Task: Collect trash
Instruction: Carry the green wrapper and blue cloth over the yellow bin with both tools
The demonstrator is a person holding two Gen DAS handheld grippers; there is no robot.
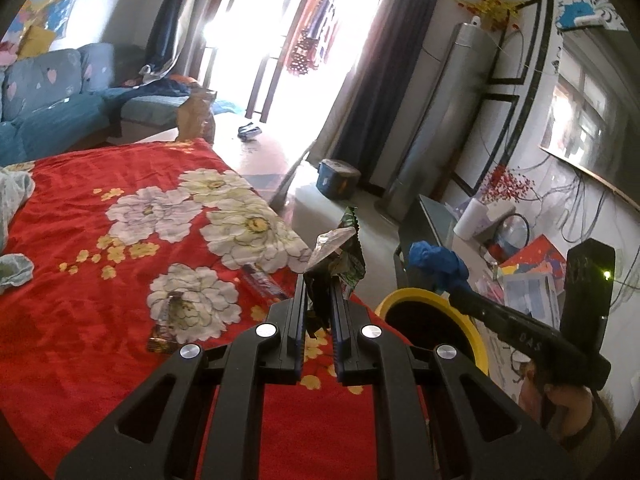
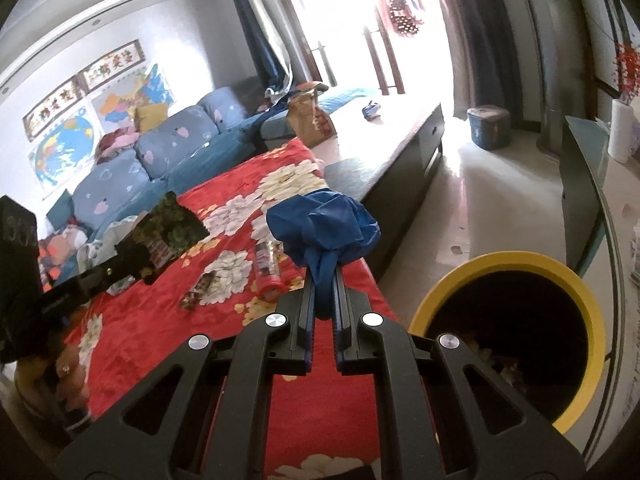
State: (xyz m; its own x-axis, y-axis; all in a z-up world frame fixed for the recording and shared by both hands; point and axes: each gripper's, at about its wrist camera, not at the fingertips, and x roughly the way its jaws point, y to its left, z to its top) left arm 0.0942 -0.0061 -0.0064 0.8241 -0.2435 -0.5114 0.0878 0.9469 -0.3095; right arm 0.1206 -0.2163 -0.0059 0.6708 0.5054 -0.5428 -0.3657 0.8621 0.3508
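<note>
The left gripper (image 1: 318, 292), black with blue-edged fingers, fills the bottom of its own view, its jaws closed to a narrow gap on a crumpled green and silver foil snack wrapper (image 1: 338, 254) that stands up past the fingertips. The right gripper (image 2: 323, 280) is pinched the same way on a bunched blue plastic glove (image 2: 324, 226), whose bulk balloons above the tips.

Under and ahead of both grippers spreads a red blanket printed with large white flowers (image 1: 120, 240), covering a low surface. To the right of the right gripper, close beside it and below, stands a round black bin with a yellow rim (image 2: 516, 340), its mouth open upward and some scraps dimly visible inside. In the left wrist view the bin (image 1: 432, 320) sits just right of the left gripper, with the glove (image 1: 438, 266) held above its far rim.

On the blanket, ahead and left of the right gripper, lie a red cylindrical snack packet (image 2: 269, 270) and, further left, a dark brown candy wrapper (image 2: 202, 290). At the blanket's left edge lies pale crumpled tissue (image 1: 14, 272).
</note>
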